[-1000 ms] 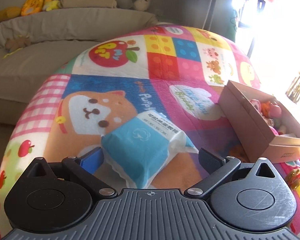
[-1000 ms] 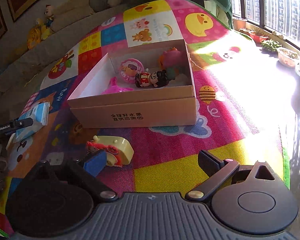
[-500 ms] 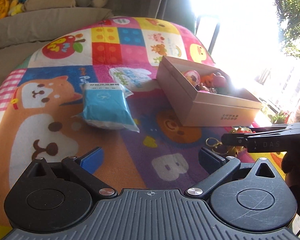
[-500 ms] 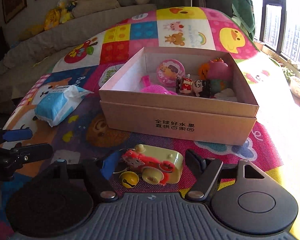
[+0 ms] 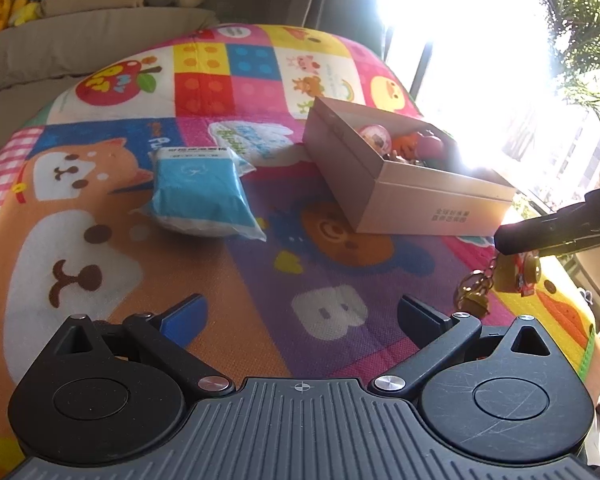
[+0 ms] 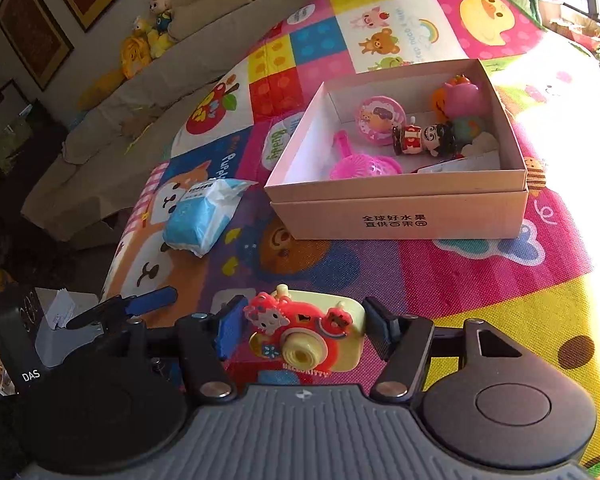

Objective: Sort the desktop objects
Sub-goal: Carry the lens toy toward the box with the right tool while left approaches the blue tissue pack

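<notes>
My right gripper (image 6: 302, 324) is shut on a yellow and red toy camera (image 6: 308, 340) and holds it above the play mat. The camera also hangs in the left wrist view (image 5: 516, 274) with its gold bell chain (image 5: 474, 292). My left gripper (image 5: 300, 316) is open and empty over the mat, well short of the blue tissue pack (image 5: 202, 194), which also shows in the right wrist view (image 6: 204, 216). The open cardboard box (image 6: 400, 216) holds several small toys (image 6: 420, 140); it stands right of the pack in the left wrist view (image 5: 400, 196).
A colourful play mat (image 5: 328, 264) covers the surface. A beige sofa (image 5: 80, 40) with plush toys runs along the far side. Bright windows and plants (image 5: 580, 40) are to the right. The left gripper's body (image 6: 60, 320) shows at the left of the right wrist view.
My right gripper closed on the toy camera and lifted it off the mat. My left gripper pulled back from the tissue pack and stayed open.
</notes>
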`<move>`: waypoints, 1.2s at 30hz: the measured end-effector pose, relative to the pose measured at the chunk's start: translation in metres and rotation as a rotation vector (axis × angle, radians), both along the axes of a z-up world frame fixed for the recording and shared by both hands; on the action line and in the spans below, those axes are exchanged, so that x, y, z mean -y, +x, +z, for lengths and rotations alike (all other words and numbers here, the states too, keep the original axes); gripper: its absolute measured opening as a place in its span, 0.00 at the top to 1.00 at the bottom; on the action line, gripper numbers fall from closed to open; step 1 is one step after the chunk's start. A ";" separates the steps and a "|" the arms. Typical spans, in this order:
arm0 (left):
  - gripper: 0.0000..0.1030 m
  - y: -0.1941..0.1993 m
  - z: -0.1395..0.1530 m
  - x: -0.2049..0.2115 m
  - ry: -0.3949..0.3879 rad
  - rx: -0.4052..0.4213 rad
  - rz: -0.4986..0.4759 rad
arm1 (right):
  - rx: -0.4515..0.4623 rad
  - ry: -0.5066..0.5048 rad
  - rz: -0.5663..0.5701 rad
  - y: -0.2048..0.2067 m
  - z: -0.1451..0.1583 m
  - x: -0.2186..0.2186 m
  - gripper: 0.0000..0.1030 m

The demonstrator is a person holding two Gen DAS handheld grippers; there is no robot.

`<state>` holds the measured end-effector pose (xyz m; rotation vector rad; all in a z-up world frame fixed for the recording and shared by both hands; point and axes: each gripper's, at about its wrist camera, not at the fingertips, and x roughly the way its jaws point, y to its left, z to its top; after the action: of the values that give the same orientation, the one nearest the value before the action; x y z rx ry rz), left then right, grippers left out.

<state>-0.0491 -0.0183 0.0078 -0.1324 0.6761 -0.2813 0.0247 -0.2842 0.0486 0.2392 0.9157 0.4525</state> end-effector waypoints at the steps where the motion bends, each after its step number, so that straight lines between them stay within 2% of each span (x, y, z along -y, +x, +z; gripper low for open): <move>1: 0.00 0.000 0.000 -0.001 -0.002 -0.002 0.002 | 0.002 -0.022 -0.058 0.007 -0.002 0.004 0.31; 5: 0.00 0.001 -0.001 -0.004 -0.020 -0.014 0.012 | 0.073 -0.086 -0.207 0.014 -0.005 0.023 0.23; 9: 0.00 0.002 -0.002 -0.003 -0.013 -0.015 0.013 | 0.159 -0.185 -0.236 0.002 -0.008 0.029 0.16; 15: 0.00 0.002 -0.002 -0.002 -0.008 -0.015 0.013 | 0.227 -0.327 -0.100 -0.020 -0.028 0.012 0.13; 20: 0.00 0.003 -0.003 -0.002 -0.005 -0.015 0.013 | 0.264 -0.326 0.065 -0.019 -0.041 -0.014 0.13; 22: 0.00 0.003 -0.003 -0.002 -0.004 -0.015 0.013 | 0.267 -0.314 0.097 -0.014 -0.044 -0.022 0.16; 24: 0.00 0.002 -0.002 -0.002 0.000 -0.013 0.015 | 0.272 -0.306 0.115 -0.009 -0.046 -0.028 0.29; 25: 0.00 0.002 -0.001 -0.001 0.009 -0.005 0.019 | 0.270 -0.303 0.114 -0.006 -0.047 -0.030 0.32; 28: 0.00 0.006 0.014 -0.003 0.052 0.067 0.045 | 0.253 -0.287 0.108 -0.001 -0.049 -0.034 0.43; 31: 0.00 0.029 0.031 -0.004 0.159 0.112 0.143 | 0.245 -0.293 0.104 -0.005 -0.048 -0.036 0.44; 34: 0.00 0.066 0.032 -0.004 0.265 0.091 0.201 | 0.232 -0.295 0.097 -0.013 -0.046 -0.035 0.44; 36: 0.00 0.087 0.027 -0.006 0.286 0.050 0.218 | 0.229 -0.292 0.098 -0.020 -0.044 -0.034 0.44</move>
<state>0.0383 -0.0125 0.0349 0.0744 0.6392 0.0230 0.0048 -0.2506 0.0049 -0.1226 0.7593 0.4214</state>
